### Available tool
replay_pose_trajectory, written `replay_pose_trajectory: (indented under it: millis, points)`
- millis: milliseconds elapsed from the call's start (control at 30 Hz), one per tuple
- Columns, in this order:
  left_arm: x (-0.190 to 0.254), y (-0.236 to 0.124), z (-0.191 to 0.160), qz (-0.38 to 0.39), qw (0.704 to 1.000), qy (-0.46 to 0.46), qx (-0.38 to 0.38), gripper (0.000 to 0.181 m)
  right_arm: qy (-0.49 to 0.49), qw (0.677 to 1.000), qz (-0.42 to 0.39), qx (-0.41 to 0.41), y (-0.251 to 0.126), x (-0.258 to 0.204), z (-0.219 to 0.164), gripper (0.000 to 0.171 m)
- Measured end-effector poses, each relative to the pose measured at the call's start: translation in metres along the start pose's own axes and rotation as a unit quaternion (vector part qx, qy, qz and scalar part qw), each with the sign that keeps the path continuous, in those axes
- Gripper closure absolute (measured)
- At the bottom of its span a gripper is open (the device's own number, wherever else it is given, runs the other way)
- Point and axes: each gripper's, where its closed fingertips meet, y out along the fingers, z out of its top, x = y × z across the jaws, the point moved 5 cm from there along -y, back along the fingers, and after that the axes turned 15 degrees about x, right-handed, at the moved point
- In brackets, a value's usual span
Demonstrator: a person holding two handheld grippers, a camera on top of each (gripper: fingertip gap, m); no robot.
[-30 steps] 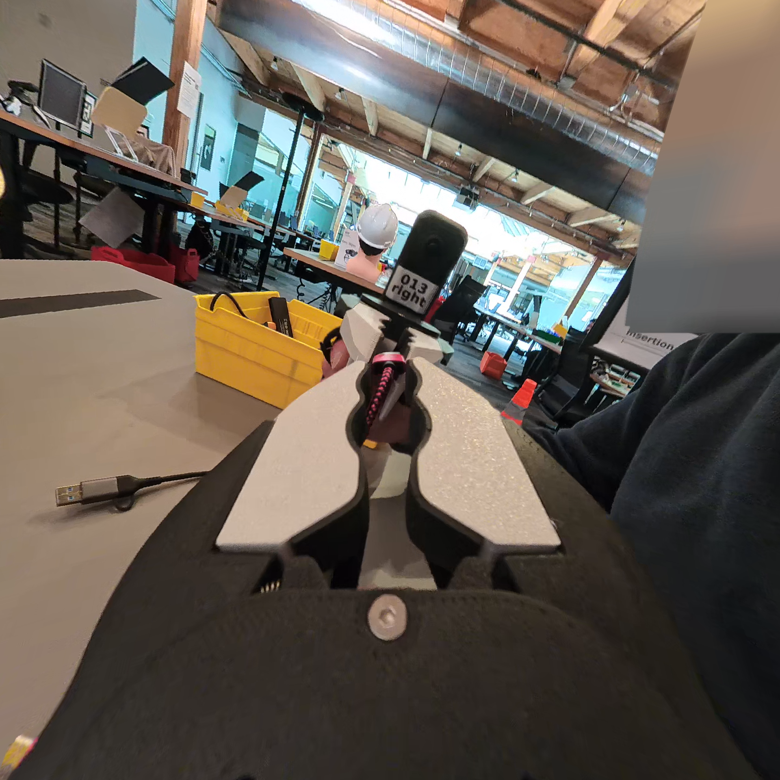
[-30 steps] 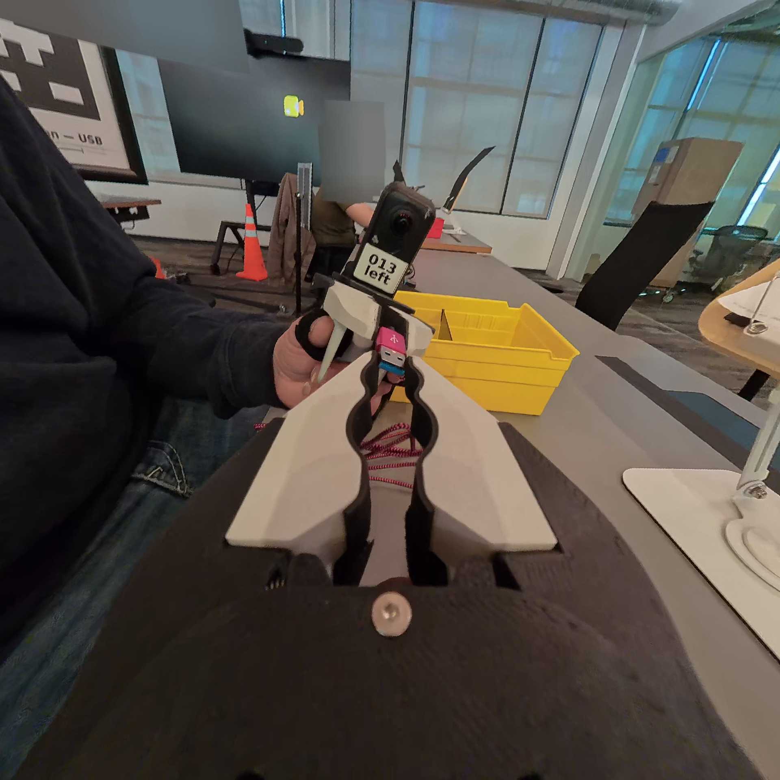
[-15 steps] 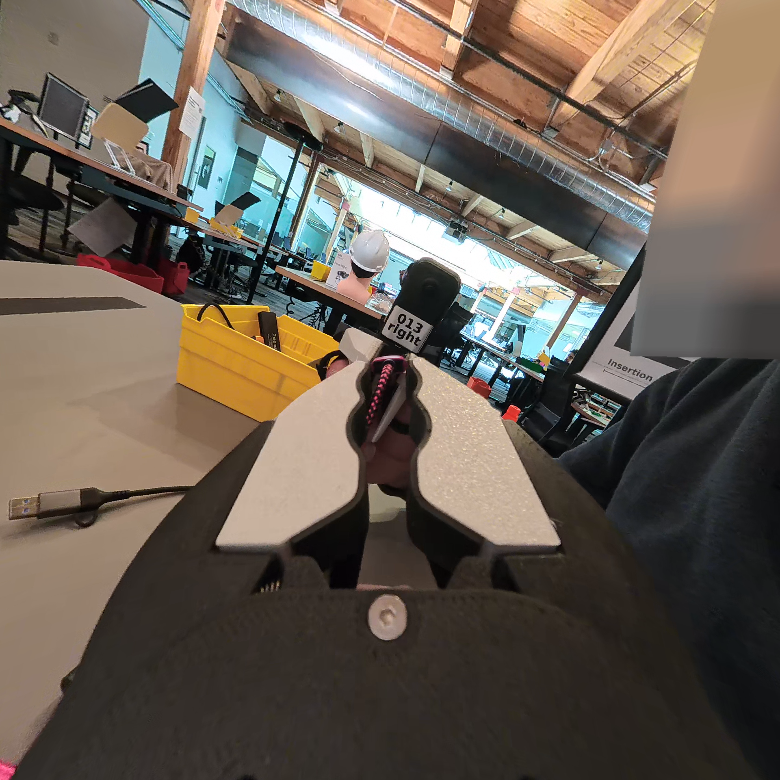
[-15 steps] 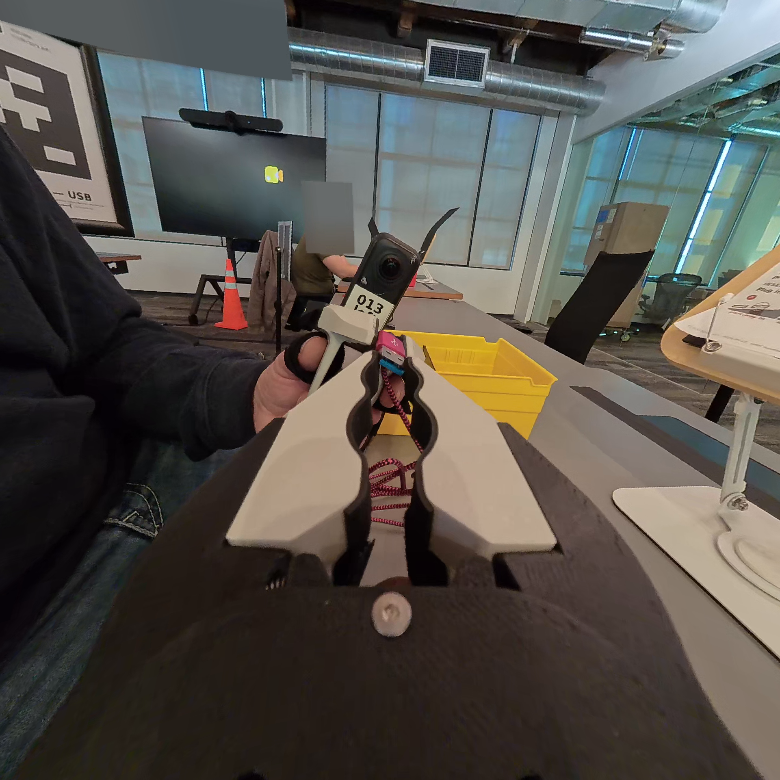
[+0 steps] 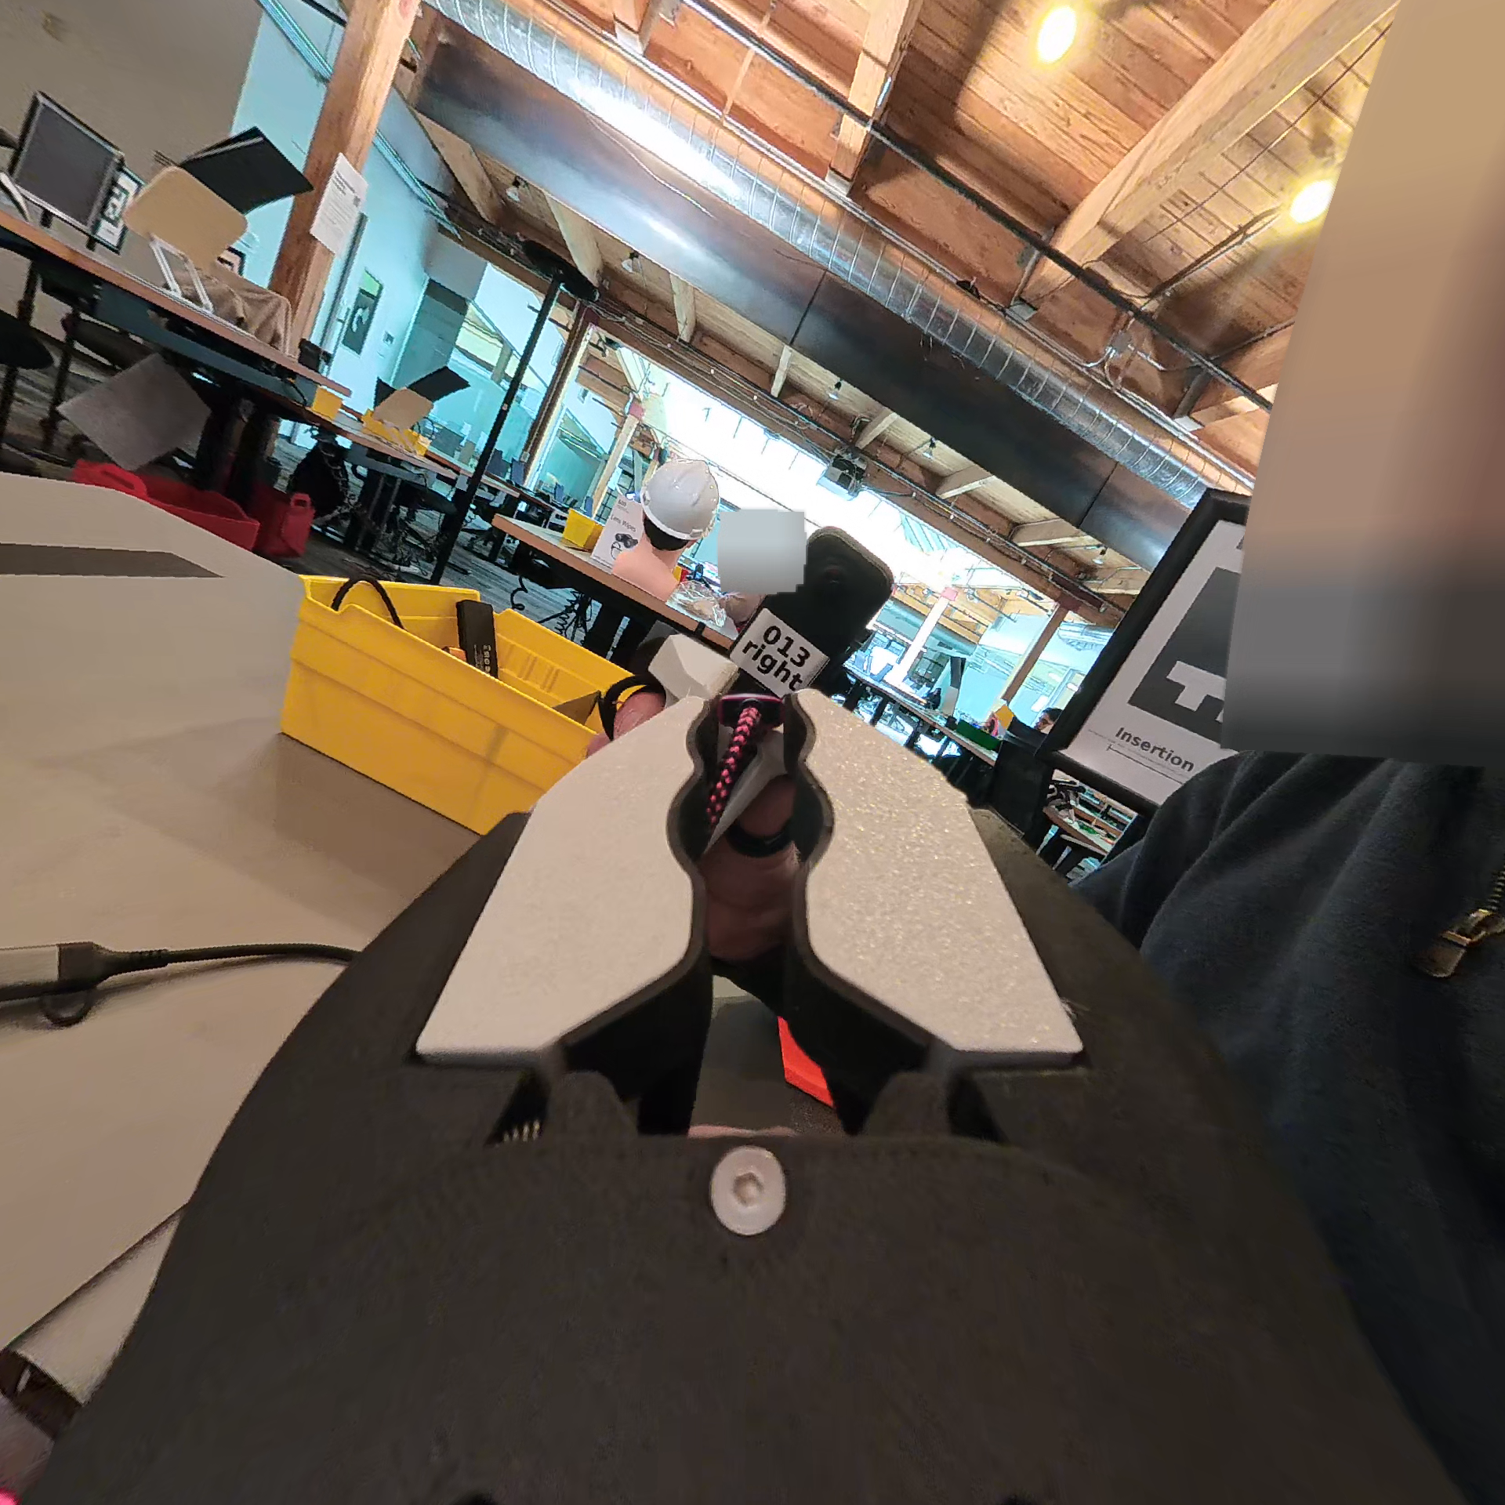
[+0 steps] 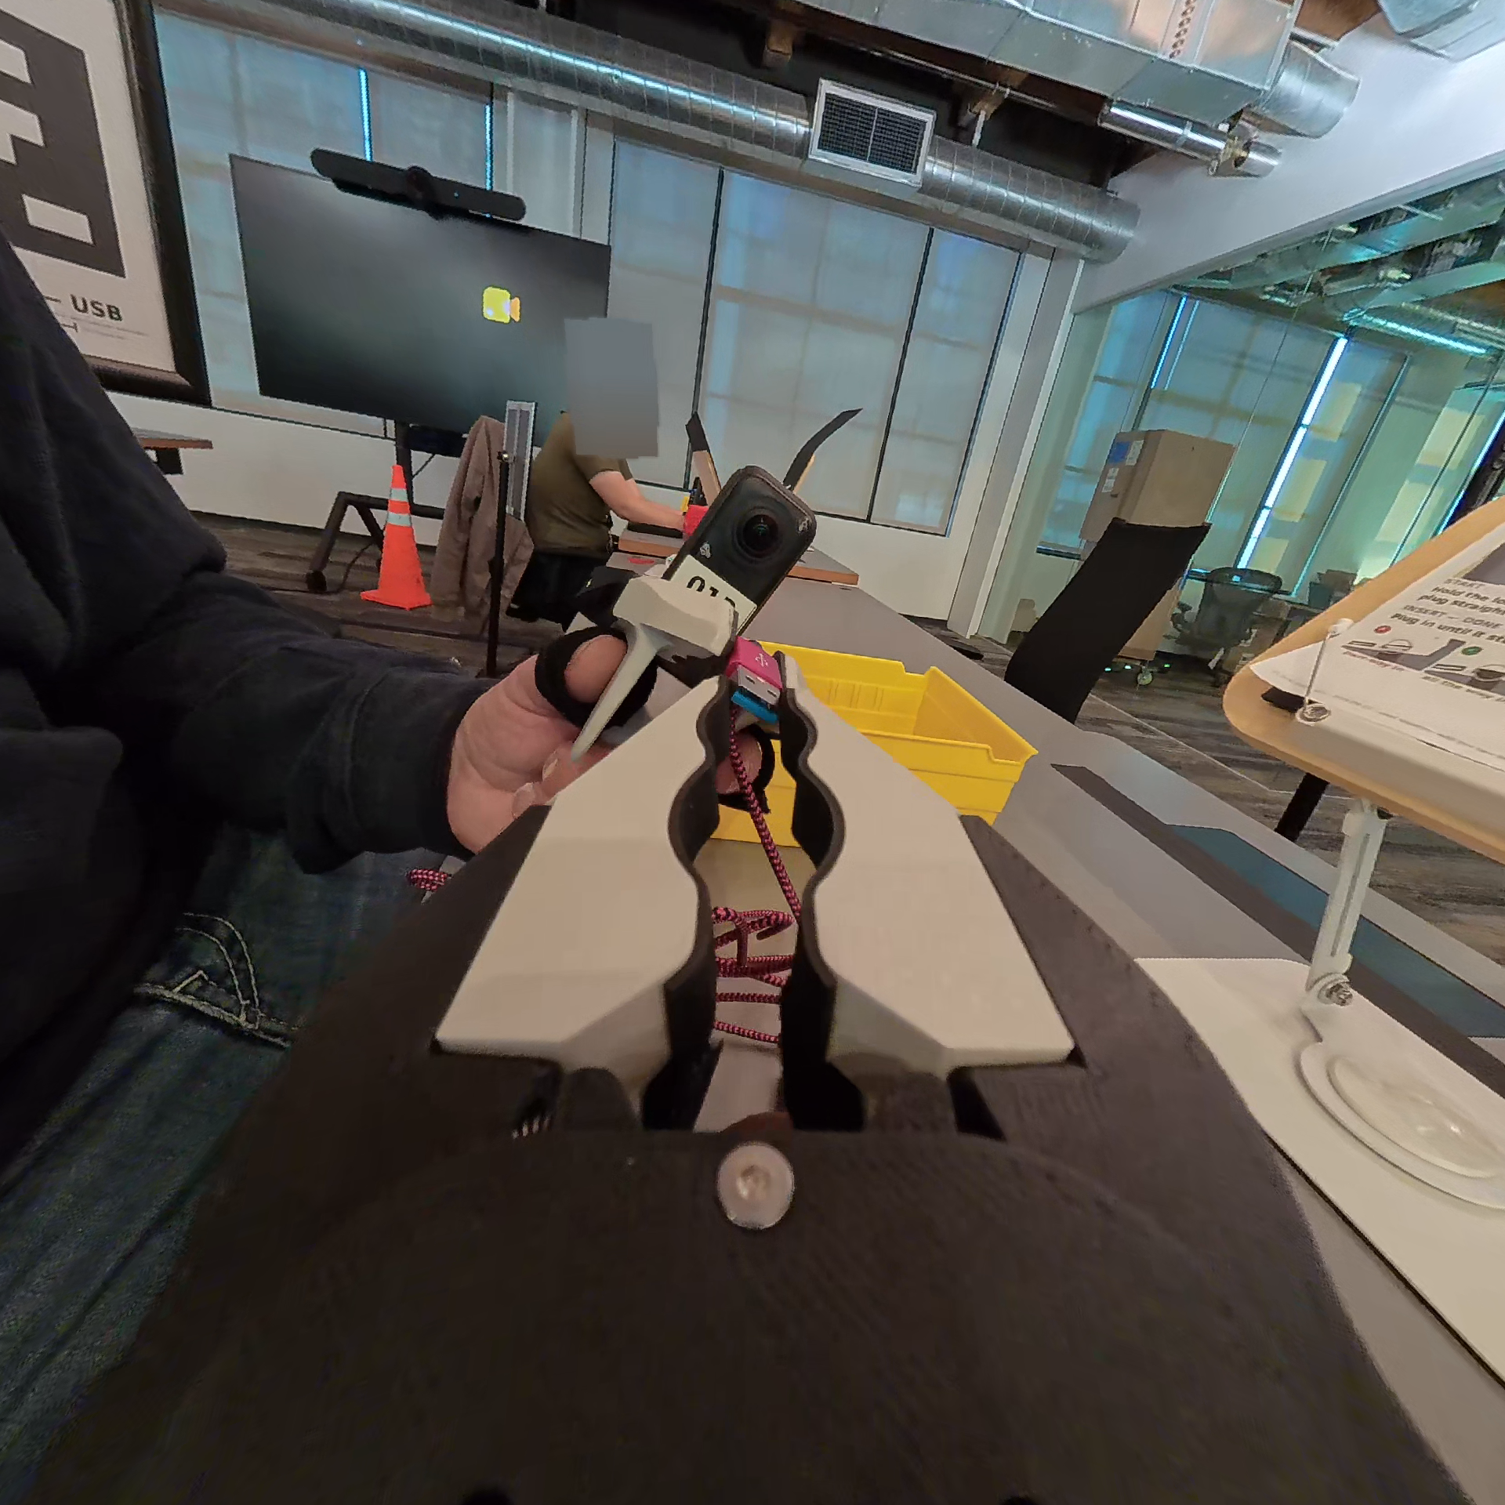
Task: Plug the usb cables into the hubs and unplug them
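My left gripper and my right gripper face each other, tip to tip, above the table edge. A pink braided USB cable runs up between the left fingertips. In the right wrist view its pink plug with a blue insert sits pinched at the right fingertips, and the cable hangs down to a loose coil below. Both jaws stand nearly closed on it. Each view shows the other gripper's camera, held in a hand. No hub is clearly visible.
A grey USB plug on a black cable lies on the grey table at the left. A yellow bin holds black items; another yellow bin shows in the right wrist view. A white stand base carries an instruction board at the right. Both grippers' tips are close together, under 4 cm apart.
Both grippers have risen and tilted upward together with the pink plug between them. The grey plug has slid toward the left edge of the left wrist view.
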Motion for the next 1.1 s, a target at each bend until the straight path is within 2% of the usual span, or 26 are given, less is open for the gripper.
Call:
replay_pose_trajectory:
  millis: [467, 533, 600, 700, 833, 900, 1000, 1100]
  points:
    - [0.004, -0.005, 0.006, 0.003, 0.996, 0.063, -0.061, 0.168, 0.017, 0.999, 0.012, -0.041, -0.001, 0.000, 0.001, 0.158]
    - [0.004, -0.007, 0.008, 0.009, 0.994, 0.082, -0.074, 0.168, 0.021, 0.997, 0.007, -0.069, -0.005, 0.001, 0.002, 0.158]
    - [0.005, -0.010, 0.010, 0.015, 0.992, 0.096, -0.083, 0.168, 0.036, 0.990, -0.014, -0.133, -0.009, 0.008, -0.003, 0.144]
    - [0.004, -0.015, 0.013, 0.027, 0.989, 0.111, -0.090, 0.167, 0.062, 0.964, -0.037, -0.255, -0.020, 0.014, -0.021, 0.139]
    - [0.003, -0.020, 0.013, 0.038, 0.987, 0.121, -0.097, 0.167, 0.097, 0.912, -0.057, -0.394, -0.038, 0.014, -0.058, 0.127]
    - [0.003, -0.023, 0.011, 0.042, 0.987, 0.120, -0.097, 0.168, 0.106, 0.883, -0.068, -0.452, -0.051, 0.013, -0.077, 0.128]
    - [0.001, -0.028, 0.010, 0.048, 0.987, 0.121, -0.098, 0.167, 0.101, 0.843, -0.088, -0.521, -0.072, 0.015, -0.102, 0.126]
    - [0.000, -0.030, 0.010, 0.050, 0.987, 0.122, -0.096, 0.168, 0.094, 0.824, -0.085, -0.552, -0.086, 0.012, -0.117, 0.132]
